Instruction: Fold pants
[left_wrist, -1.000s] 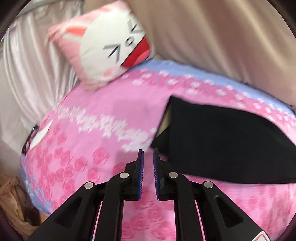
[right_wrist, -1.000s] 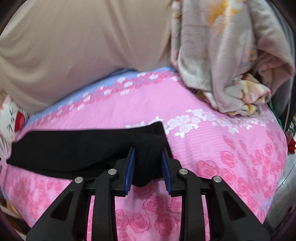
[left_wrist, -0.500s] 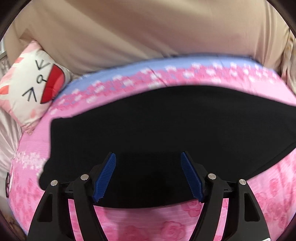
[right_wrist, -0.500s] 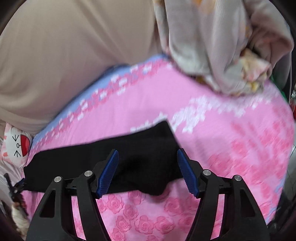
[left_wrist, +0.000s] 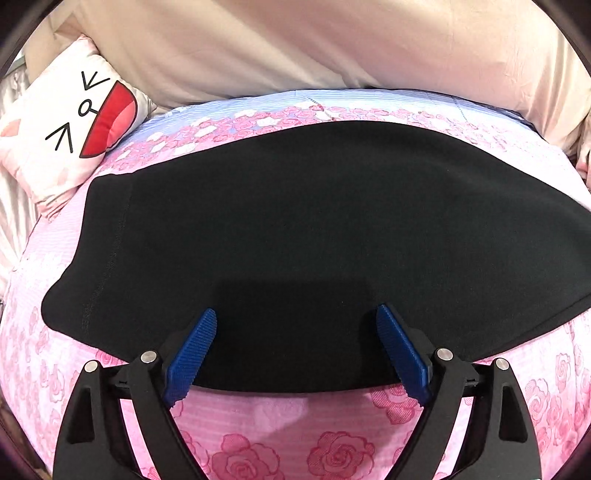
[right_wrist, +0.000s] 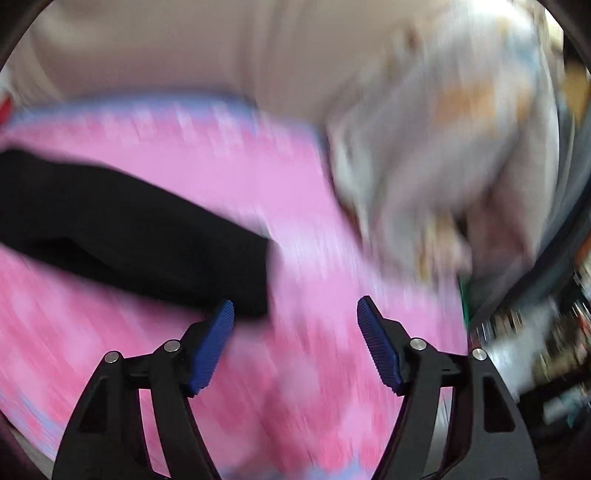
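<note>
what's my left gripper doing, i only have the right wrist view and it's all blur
Observer: The left gripper hangs over the near edge of the black pants, its jaws opening, with cloth lying between them but not pinched.
Operator: are the pants flat over there
Observer: Yes, the left wrist view shows them spread smooth across the pink bedsheet, with a stitched hem at their left end.
Operator: anything near that end
Observer: A cartoon-face pillow sits just beyond that end, apart from the pants.
</note>
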